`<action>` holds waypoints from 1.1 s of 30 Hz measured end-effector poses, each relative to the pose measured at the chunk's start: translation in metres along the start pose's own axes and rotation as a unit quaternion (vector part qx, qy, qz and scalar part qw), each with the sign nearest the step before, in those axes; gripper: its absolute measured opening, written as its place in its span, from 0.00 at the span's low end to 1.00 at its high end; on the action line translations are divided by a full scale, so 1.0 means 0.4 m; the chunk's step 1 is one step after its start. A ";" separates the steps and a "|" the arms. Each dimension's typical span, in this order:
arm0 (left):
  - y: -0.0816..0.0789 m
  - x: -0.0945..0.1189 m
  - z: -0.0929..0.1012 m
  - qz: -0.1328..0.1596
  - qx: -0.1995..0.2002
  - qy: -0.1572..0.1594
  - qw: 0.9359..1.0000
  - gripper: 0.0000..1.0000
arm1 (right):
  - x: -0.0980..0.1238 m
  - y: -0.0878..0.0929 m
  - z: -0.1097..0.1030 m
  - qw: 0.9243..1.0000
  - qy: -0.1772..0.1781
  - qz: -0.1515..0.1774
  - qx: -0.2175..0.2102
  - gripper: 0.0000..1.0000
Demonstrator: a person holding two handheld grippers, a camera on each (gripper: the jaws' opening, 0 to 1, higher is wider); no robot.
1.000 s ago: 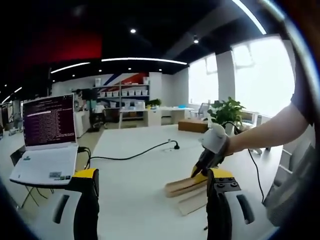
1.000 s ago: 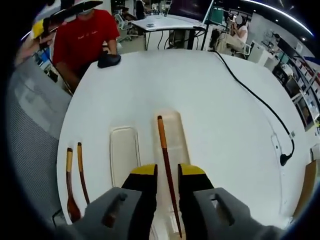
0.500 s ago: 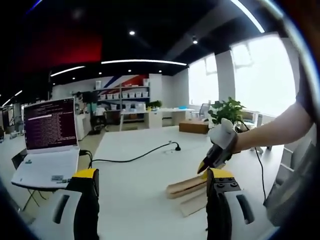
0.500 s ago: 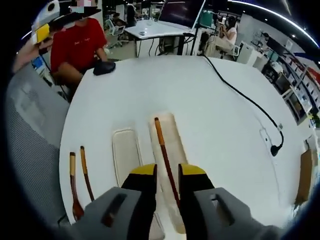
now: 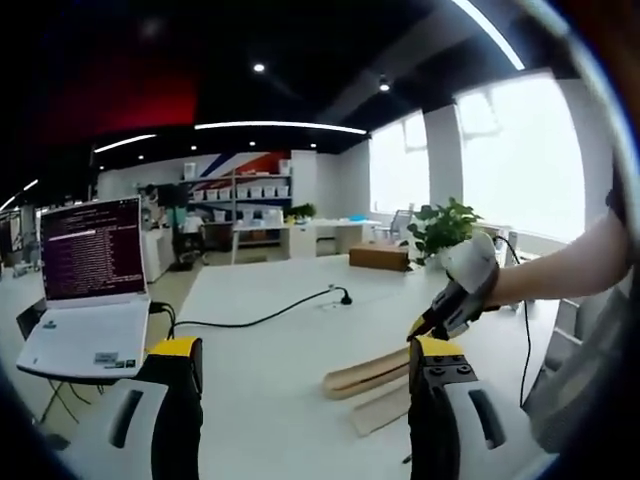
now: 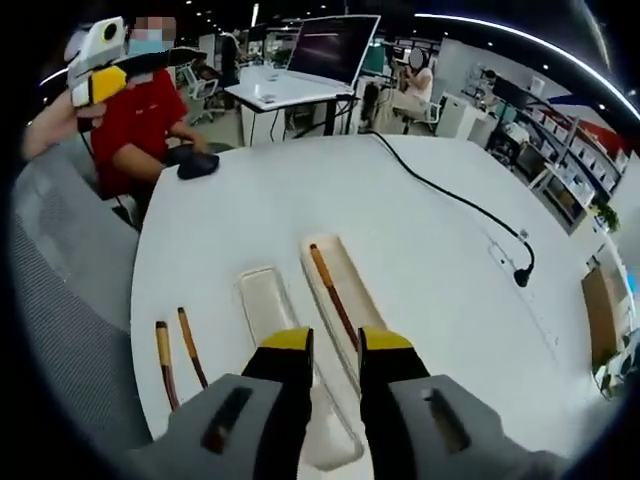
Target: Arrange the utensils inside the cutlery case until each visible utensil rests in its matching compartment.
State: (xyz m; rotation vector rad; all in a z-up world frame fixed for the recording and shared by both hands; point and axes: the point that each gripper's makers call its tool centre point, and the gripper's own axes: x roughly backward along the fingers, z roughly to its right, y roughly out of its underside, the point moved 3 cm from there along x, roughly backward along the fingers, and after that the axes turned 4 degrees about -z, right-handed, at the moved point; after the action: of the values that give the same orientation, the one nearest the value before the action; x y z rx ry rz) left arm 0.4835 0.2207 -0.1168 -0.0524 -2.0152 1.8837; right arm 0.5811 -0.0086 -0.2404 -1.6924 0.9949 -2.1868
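Note:
In the right gripper view the cutlery case lies open on the white table as two long trays, a pale one (image 6: 262, 300) and a tan one (image 6: 345, 275). A brown stick-like utensil with an orange end (image 6: 330, 295) rests lengthwise in the tan tray. Two more utensils (image 6: 176, 350) lie side by side on the table to the left of the trays. My right gripper (image 6: 335, 345) hovers above the trays, jaws narrowly apart with nothing between them. My left gripper (image 5: 300, 370) stands wide open over the table. The left gripper view has the case (image 5: 368, 372) and the right gripper (image 5: 440, 320) above it.
A laptop (image 5: 85, 290) sits at the table's left edge, and a black cable (image 5: 250, 320) runs across the table to a plug (image 6: 520, 275). A person in a red shirt (image 6: 140, 110) sits at the far side beside a black object (image 6: 195, 165). A grey mesh chair (image 6: 60, 330) stands close by.
My right gripper has risen and drawn back from the case; the brown utensil stays in the tan tray. The left gripper has barely moved.

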 end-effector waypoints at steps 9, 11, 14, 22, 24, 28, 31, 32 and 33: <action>0.008 -0.008 0.013 -0.010 -0.018 0.005 1.000 0.88 | 0.054 0.035 -0.011 0.999 0.023 0.015 -0.028 0.15; 0.009 -0.009 0.012 -0.011 -0.017 0.005 1.000 0.88 | 0.061 0.041 -0.013 0.999 0.024 0.017 -0.036 0.15; 0.010 -0.009 0.012 -0.012 -0.021 0.004 1.000 0.88 | 0.072 0.042 -0.025 0.999 0.024 0.018 -0.032 0.15; 0.016 -0.013 0.010 -0.017 -0.020 0.001 1.000 0.88 | 0.101 0.056 -0.042 0.998 0.028 0.030 -0.044 0.16; 0.016 -0.014 0.010 -0.018 -0.022 0.000 1.000 0.88 | 0.098 0.068 -0.058 0.998 0.022 0.028 -0.044 0.16; 0.015 -0.015 0.008 -0.017 -0.022 0.000 1.000 0.88 | 0.097 0.098 -0.087 0.999 0.012 0.016 -0.039 0.16; 0.013 -0.014 0.007 -0.016 -0.022 -0.002 1.000 0.88 | 0.096 0.106 -0.099 0.999 0.002 0.016 -0.040 0.16; 0.013 -0.013 0.007 -0.016 -0.021 -0.002 1.000 0.88 | 0.097 0.105 -0.099 0.999 0.001 0.017 -0.041 0.16; 0.012 -0.013 0.006 -0.014 -0.020 -0.002 1.000 0.88 | 0.099 0.104 -0.097 0.999 -0.003 0.020 -0.045 0.16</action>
State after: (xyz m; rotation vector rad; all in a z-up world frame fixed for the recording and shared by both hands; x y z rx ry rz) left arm 0.4864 0.2175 -0.1227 -0.0302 -2.0457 1.8277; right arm 0.5227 -0.0463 -0.2398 -1.7011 1.1325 -2.1399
